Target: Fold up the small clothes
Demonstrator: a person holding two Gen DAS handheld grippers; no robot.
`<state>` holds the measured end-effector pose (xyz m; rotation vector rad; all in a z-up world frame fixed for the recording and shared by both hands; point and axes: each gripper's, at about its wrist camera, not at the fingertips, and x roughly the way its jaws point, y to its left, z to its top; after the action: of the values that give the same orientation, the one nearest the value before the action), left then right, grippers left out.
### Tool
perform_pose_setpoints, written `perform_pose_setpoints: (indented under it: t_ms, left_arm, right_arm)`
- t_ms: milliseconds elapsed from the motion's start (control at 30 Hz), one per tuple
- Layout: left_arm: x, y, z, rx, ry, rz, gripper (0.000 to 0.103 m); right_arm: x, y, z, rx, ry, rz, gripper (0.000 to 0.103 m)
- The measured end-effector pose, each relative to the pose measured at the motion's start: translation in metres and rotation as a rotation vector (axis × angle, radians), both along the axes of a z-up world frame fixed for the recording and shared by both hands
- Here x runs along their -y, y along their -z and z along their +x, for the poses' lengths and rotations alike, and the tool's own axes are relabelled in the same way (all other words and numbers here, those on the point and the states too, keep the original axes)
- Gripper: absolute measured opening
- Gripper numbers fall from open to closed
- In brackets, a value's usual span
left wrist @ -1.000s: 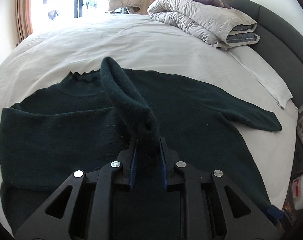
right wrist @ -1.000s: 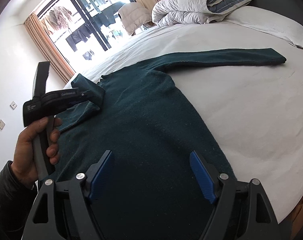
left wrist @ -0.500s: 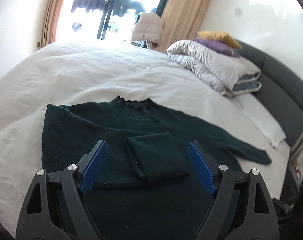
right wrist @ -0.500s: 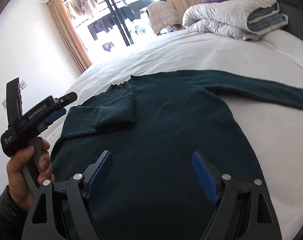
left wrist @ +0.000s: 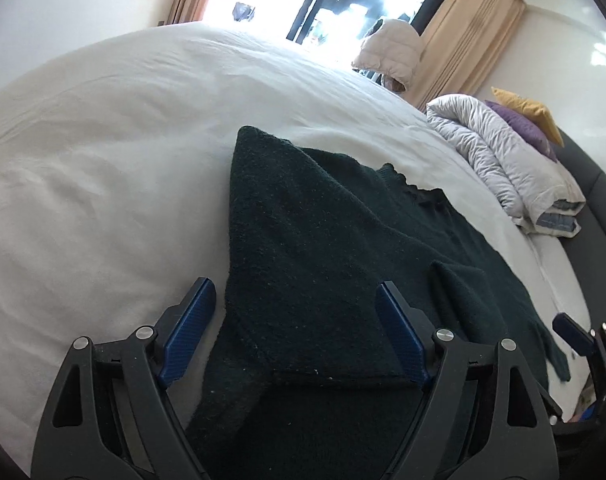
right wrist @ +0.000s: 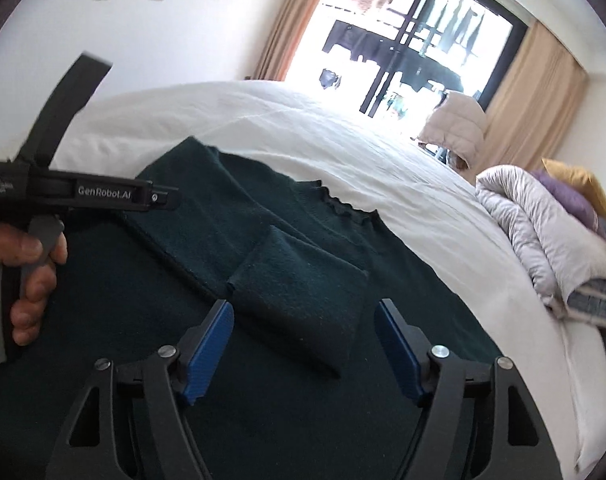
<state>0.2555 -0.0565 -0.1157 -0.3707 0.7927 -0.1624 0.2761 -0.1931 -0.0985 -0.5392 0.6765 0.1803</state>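
Note:
A dark green sweater (left wrist: 323,240) lies flat on the white bed (left wrist: 103,160), its collar (right wrist: 343,204) toward the window. One sleeve is folded across the chest, and its cuff end (right wrist: 303,300) rests on the body. My left gripper (left wrist: 297,336) is open over the sweater's folded side edge, which runs between its fingers. My right gripper (right wrist: 303,350) hovers just short of the folded cuff. Its jaws are closing, and the pads press on nothing. In the right wrist view a hand (right wrist: 31,272) holds the left gripper (right wrist: 159,199) at the left.
A folded grey duvet (left wrist: 515,168) with purple and yellow pillows sits at the bed's right by the dark headboard (left wrist: 595,208). A beige jacket (left wrist: 391,56) hangs before the bright window. Bare white sheet spreads left of and beyond the sweater.
My left gripper let go of the raised sleeve, which now lies folded on the chest, and moved left to the sweater's side edge. My right gripper swung left toward the cuff.

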Motion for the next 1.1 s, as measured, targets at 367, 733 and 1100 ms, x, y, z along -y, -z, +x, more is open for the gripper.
perform_pose_setpoints:
  t_ms: [367, 733, 1100]
  left_arm:
    - [-0.027, 0.004, 0.012, 0.042, 0.007, -0.047, 0.082]
    - [-0.029, -0.004, 0.005, 0.05, 0.007, -0.046, 0.082]
    - [-0.022, -0.01, -0.008, 0.052, 0.005, -0.028, 0.082]
  right_arm:
    - [-0.013, 0.029, 0.02, -0.016, -0.015, -0.183, 0.064]
    - [0.019, -0.001, 0.024, -0.054, 0.05, 0.092, 0.035]
    - [0.086, -0.007, 0.042, -0.062, 0.254, 0.424, 0.015]
